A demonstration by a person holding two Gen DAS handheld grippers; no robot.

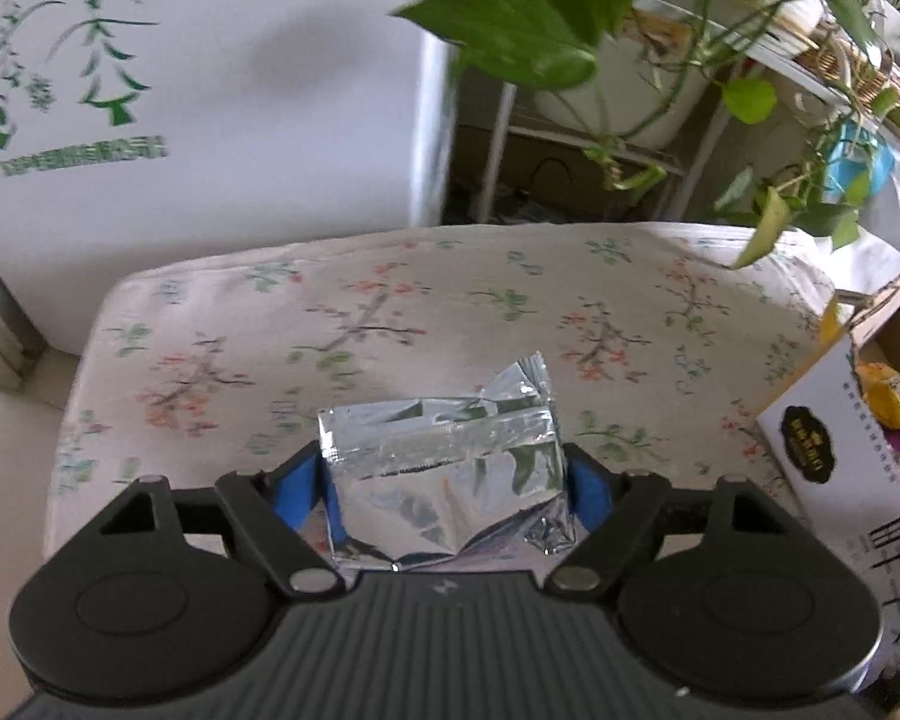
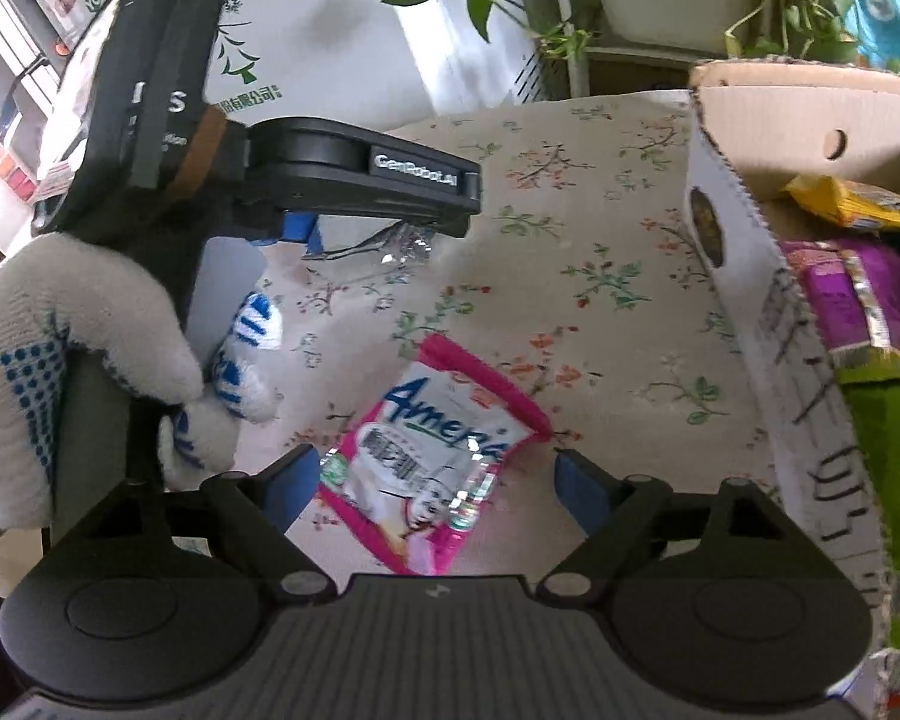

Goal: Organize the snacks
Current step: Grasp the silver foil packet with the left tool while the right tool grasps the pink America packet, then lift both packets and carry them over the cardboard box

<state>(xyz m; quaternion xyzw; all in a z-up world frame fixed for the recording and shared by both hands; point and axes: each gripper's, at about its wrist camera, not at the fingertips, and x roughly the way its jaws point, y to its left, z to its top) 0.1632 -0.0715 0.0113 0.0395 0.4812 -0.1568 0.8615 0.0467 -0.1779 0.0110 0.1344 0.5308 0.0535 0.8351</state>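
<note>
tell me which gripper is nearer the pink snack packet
Right. The right gripper stands open just over the pink snack packet, one finger on each side. The left gripper is farther back on the table, around the silver packet.

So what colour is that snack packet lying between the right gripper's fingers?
Pink-edged white packet with blue lettering, clearest in the right wrist view.

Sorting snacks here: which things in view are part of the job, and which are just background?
Job: silver foil packet between the left gripper's pads; pink and white snack packet under the open right gripper; cardboard box holding snack bags.

Background: floral tablecloth, trailing green plant, white appliance.
</note>
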